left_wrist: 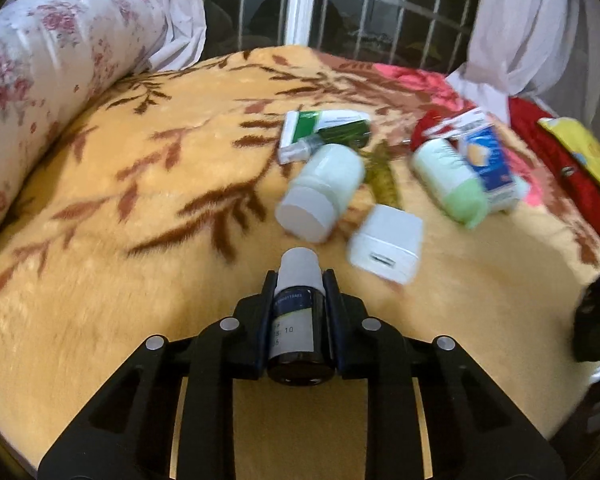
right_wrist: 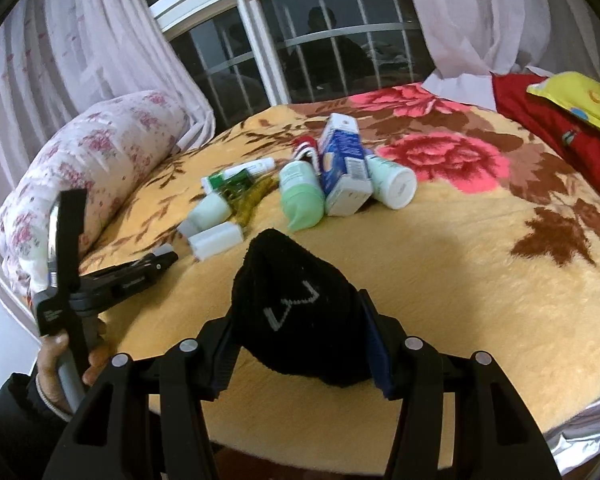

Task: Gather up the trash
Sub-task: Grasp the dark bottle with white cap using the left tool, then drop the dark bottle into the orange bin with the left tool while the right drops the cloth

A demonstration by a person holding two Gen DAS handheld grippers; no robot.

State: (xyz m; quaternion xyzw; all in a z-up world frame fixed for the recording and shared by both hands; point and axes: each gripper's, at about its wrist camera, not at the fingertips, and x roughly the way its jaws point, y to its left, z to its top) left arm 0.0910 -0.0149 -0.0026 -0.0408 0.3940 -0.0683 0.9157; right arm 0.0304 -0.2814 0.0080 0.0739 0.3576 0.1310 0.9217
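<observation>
Both jaws grip: left gripper (left_wrist: 299, 280) clamps a small dark bottle (left_wrist: 298, 320), right gripper (right_wrist: 300, 344) a black cloth (right_wrist: 296, 308), print blurred.

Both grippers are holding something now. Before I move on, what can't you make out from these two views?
- Small dark bottle in left gripper: label print too small and blurred, left wrist view.
- Black fabric item in right gripper: underside hidden by itself, right wrist view.
- Blue carton: text blurred.
</observation>
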